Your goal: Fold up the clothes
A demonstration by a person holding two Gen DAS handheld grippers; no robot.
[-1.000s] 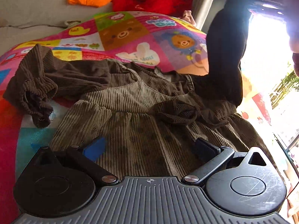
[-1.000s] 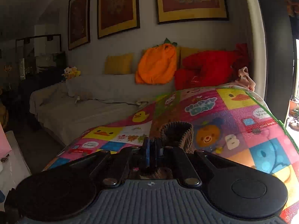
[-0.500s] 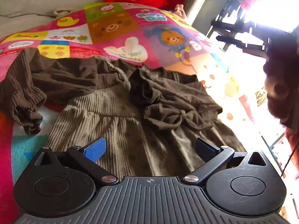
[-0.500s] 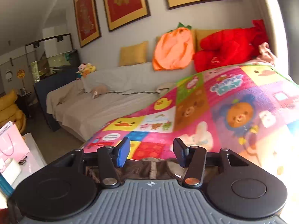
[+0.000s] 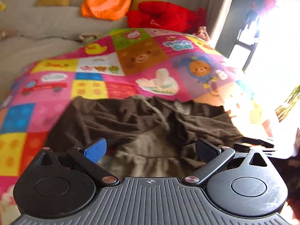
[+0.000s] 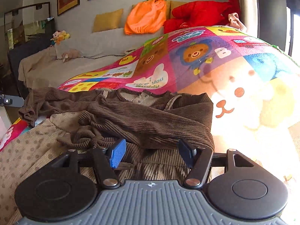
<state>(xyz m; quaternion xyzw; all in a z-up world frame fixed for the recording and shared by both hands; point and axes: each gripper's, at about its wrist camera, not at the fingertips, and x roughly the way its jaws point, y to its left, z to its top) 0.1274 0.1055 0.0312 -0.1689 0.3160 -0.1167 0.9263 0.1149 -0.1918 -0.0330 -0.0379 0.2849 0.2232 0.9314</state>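
With one dark sleeve (image 6: pixel 146 120) laid across its chest, a brown corduroy dress (image 5: pixel 150 125) lies on the patchwork play mat (image 5: pixel 131 61); both the left gripper (image 5: pixel 150 150) and right gripper (image 6: pixel 150 152) hover released, empty. Judging by this, folding is midway: the other sleeve (image 6: pixel 37 103) sprawls outward.

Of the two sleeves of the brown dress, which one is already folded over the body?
The right sleeve: it lies folded across the brown dress, before the right gripper. The left sleeve is spread outward, beyond the body.
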